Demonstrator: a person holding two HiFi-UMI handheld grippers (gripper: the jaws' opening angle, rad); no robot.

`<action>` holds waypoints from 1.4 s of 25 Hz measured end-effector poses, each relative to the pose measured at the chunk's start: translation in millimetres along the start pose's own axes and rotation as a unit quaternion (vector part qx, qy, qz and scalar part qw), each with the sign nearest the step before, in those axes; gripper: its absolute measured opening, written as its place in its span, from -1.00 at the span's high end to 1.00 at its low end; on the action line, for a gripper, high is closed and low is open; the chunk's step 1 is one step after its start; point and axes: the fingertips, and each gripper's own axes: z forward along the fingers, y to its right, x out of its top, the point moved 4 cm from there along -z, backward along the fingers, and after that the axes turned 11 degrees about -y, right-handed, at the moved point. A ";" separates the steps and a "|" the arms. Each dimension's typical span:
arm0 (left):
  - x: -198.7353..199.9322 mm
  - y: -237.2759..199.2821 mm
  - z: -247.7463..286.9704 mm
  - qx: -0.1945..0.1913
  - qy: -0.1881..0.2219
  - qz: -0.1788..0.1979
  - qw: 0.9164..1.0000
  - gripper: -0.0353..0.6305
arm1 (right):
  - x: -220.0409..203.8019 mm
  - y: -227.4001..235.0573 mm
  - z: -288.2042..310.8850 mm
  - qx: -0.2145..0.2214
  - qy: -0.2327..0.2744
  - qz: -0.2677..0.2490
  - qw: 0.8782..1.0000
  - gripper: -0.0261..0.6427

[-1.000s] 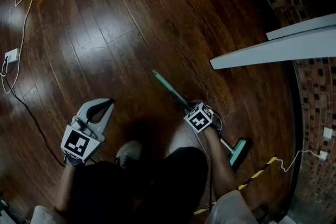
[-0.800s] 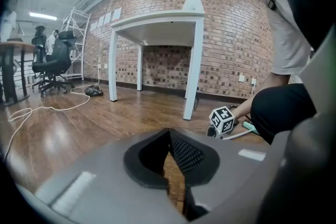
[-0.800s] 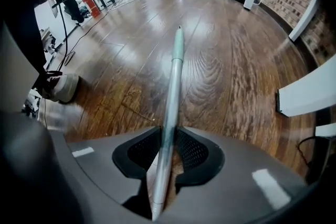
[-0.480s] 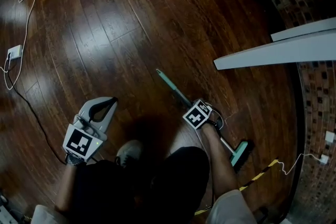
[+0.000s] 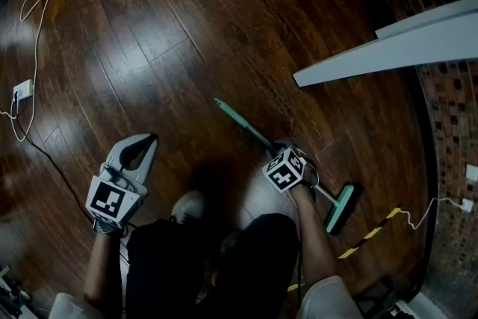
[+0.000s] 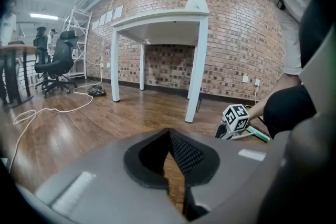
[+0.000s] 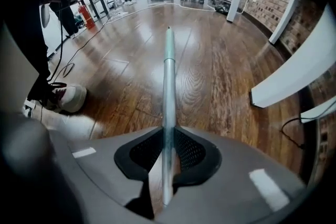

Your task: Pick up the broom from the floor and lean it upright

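The broom lies slanted on the dark wood floor: a thin handle with a teal grip [image 5: 233, 116] and a teal head [image 5: 340, 208] near the brick wall. My right gripper [image 5: 279, 155] points steeply down over the middle of the handle. In the right gripper view the handle [image 7: 168, 71] runs straight out between the jaws [image 7: 167, 136], which are closing, and the pads press on it. My left gripper [image 5: 151, 139] hovers apart to the left, its tips together, nothing in it [image 6: 169, 134]. From the left gripper view the broom head [image 6: 258, 135] shows beside the right marker cube.
A white table [image 5: 388, 48] stands to the right by the brick wall [image 5: 448, 123]. White cables [image 5: 37, 4] and a socket box [image 5: 21, 90] lie at the left, and a striped cable [image 5: 366, 235] by the broom head. My shoe [image 5: 187, 205] is between the grippers. Office chairs [image 6: 58, 63] stand far off.
My right gripper has closed round the broom handle and risen a little with it. The left gripper has stayed where it was.
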 end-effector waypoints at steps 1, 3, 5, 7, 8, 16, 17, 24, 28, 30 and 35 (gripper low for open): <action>12.1 3.4 -6.2 -0.002 -0.003 -0.002 1.000 0.89 | -3.1 0.5 -16.0 -0.006 0.006 0.003 1.000 0.67; 42.3 13.4 -22.4 -0.008 -0.004 -0.005 1.000 0.89 | -10.8 2.0 -52.3 -0.021 0.021 0.007 1.000 0.67; 76.8 26.9 -44.4 -0.015 0.002 -0.004 1.000 0.89 | -22.8 1.0 -90.6 -0.035 0.036 0.009 0.999 0.67; 112.7 42.9 -67.4 -0.029 0.004 -0.001 1.000 0.89 | -39.8 -0.7 -128.8 -0.050 0.050 0.016 0.997 0.67; 131.1 49.5 -76.6 -0.039 0.001 0.004 0.999 0.89 | -47.7 0.1 -147.4 -0.059 0.058 0.023 0.996 0.67; 270.4 82.5 -123.3 -0.144 0.009 0.072 0.987 0.89 | -102.3 26.0 -259.2 -0.124 0.088 0.101 0.983 0.67; 281.9 86.2 -127.4 -0.159 0.005 0.076 0.984 0.89 | -108.2 29.3 -270.9 -0.130 0.087 0.114 0.981 0.66; 372.7 110.8 -139.5 -0.212 0.031 0.101 0.972 0.89 | -128.4 42.9 -358.5 -0.162 0.098 0.218 0.957 0.65; 413.8 140.5 -151.1 -0.236 0.050 0.111 0.964 0.89 | -139.5 36.6 -392.6 -0.165 0.107 0.255 0.947 0.65; 428.2 152.1 -155.2 -0.237 0.052 0.122 0.962 0.89 | -143.5 35.4 -402.9 -0.163 0.112 0.263 0.944 0.65; 450.4 172.1 -154.7 -0.246 0.063 0.121 0.960 0.89 | -151.8 49.8 -422.4 -0.176 0.131 0.296 0.930 0.65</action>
